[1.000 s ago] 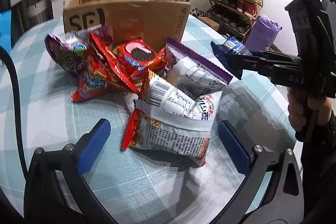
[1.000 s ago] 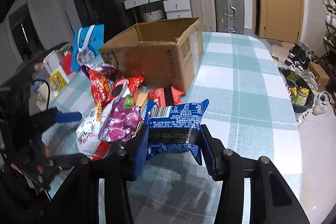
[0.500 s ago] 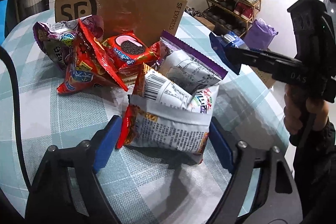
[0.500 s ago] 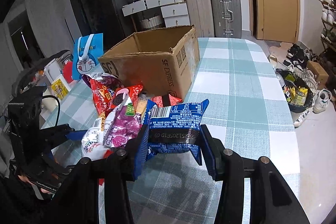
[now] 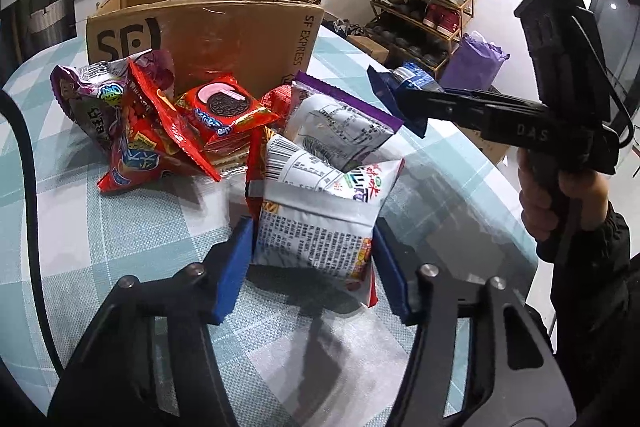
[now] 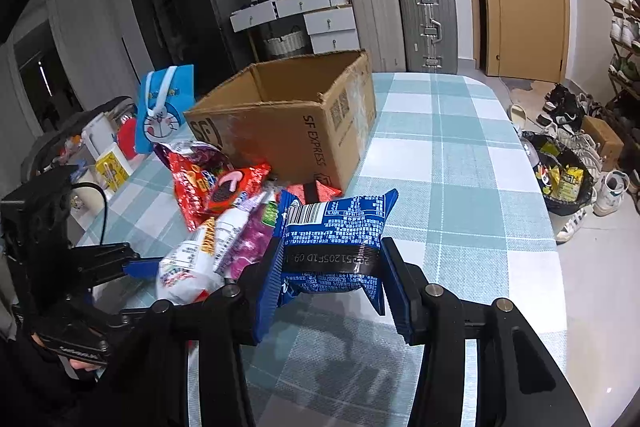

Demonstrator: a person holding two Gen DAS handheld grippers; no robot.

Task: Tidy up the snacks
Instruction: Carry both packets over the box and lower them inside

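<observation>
Cardboard box [image 5: 208, 27] behind snack pile [image 5: 168, 123] | left fingers [image 5: 234, 267] just closing – white packet [image 5: 320, 227] | right – blue packet [image 6: 336, 247]

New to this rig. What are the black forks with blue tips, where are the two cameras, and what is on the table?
No robot: a person holds a handheld two-finger gripper in each hand, each carrying a fisheye camera looking along its fingers. In the left wrist view, the left gripper has just been closing, and its blue pads now press a white snack bag at the edge of a pile of snack packets. In the right wrist view, the right gripper grips a blue snack packet. An open cardboard box stands behind the pile on the checked tablecloth.
</observation>
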